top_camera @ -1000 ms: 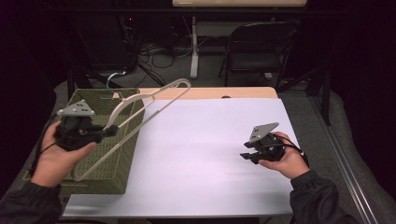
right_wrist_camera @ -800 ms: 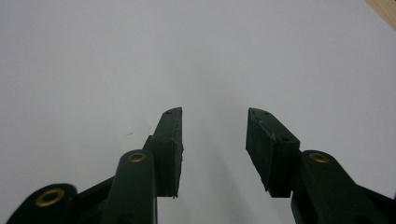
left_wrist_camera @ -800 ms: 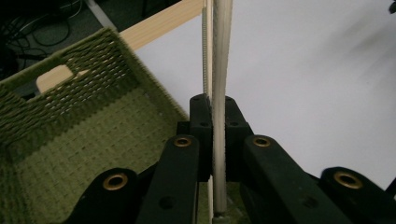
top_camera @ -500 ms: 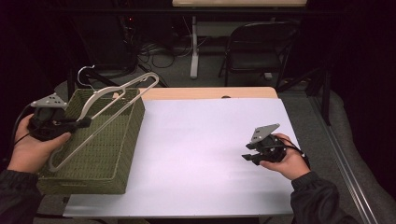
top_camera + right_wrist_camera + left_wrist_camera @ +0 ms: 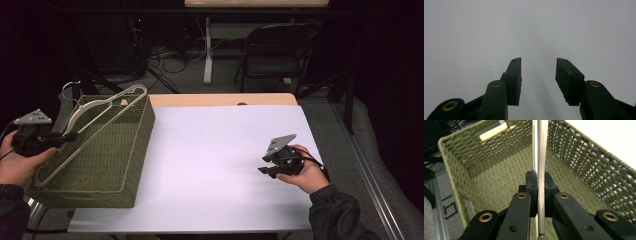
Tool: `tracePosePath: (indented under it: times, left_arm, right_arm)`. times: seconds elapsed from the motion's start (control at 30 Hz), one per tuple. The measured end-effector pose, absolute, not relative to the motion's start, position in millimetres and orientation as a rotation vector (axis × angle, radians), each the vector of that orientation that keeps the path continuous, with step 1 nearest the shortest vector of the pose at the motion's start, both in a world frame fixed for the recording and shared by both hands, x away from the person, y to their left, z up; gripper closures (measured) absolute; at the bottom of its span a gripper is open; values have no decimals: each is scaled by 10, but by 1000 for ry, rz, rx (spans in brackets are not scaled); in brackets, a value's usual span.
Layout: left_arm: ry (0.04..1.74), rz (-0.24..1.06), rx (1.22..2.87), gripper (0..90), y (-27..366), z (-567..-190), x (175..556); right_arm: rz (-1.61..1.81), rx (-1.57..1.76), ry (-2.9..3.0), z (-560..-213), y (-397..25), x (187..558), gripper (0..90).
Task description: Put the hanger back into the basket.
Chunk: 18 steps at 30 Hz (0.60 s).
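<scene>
A pale clothes hanger (image 5: 95, 127) lies slanted across the top of an olive woven basket (image 5: 117, 165) at the table's left side. My left gripper (image 5: 67, 136) is shut on the hanger's lower bar near the basket's left rim. In the left gripper view the thin hanger bar (image 5: 541, 152) runs straight up between the closed jaws, with the basket's inside (image 5: 499, 180) behind it. My right gripper (image 5: 265, 169) rests low over the white tabletop (image 5: 215, 150) at the right, open. Between its spread jaws (image 5: 538, 72) there is only the white surface.
A strip of wooden table edge (image 5: 225, 99) shows behind the white sheet. A dark folding chair (image 5: 272, 50), a table leg and floor cables stand beyond the table. A metal rail (image 5: 372, 185) runs along the floor at right.
My left gripper has carried the hanger left and down, from over the table's edge to across the basket top. The right gripper has barely moved.
</scene>
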<state>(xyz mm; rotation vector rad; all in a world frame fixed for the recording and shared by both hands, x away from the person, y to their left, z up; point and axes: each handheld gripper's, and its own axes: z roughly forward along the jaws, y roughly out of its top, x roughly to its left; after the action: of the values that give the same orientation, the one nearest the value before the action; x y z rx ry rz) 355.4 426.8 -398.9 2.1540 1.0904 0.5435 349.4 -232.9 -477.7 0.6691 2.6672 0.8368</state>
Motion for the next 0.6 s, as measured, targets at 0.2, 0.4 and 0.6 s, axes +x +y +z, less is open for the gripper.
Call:
tracePosePath:
  times: [0.2,0.4,0.6]
  left_arm:
    - [1102,509,2153,871,4377,-4139,3510]
    - [1111,480,2170,871,4354,-4308,3517]
    - [1152,446,2190,870,4337,-4501,3569]
  right_arm:
    - [815,661,2687,-4799,-2302,3502,559]
    - [851,651,2667,-4827,-2276,3505,559]
    - [825,643,2675,-4825,-2274,3497,559]
